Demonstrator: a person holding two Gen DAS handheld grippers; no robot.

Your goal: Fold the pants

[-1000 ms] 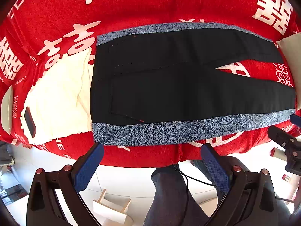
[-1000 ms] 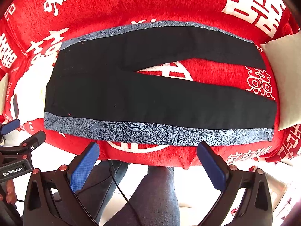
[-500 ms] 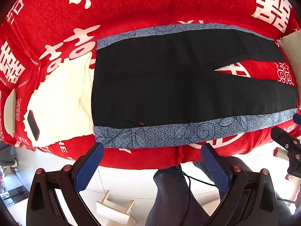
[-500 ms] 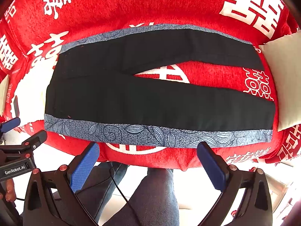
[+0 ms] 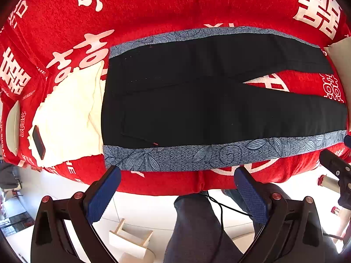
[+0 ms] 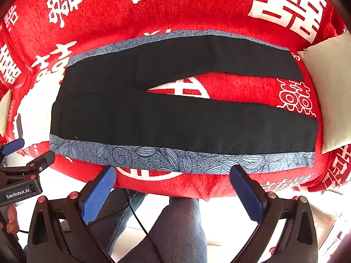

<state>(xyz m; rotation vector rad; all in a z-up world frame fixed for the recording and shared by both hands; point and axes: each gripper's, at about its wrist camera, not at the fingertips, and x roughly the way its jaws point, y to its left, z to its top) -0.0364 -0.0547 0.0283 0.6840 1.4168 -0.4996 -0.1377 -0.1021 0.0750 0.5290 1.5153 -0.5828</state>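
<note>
From where I stand, the far hem of the pants (image 5: 219, 100) runs behind the right hand-held gripper (image 5: 333, 164) at the left camera's right edge, so the leg ends cannot be seen there. The waistband lies over part of the white cloth (image 5: 70, 109), hiding its right side. A dark flat object (image 5: 38, 141) on that cloth is too small to identify. The cream cushion (image 6: 329, 92) is cut off by the right camera's edge. The white characters on the red cover (image 6: 153, 11) are partly covered by the pants. The person's legs (image 6: 182, 225) are cropped at the bottom, with everything above the knees unseen.
</note>
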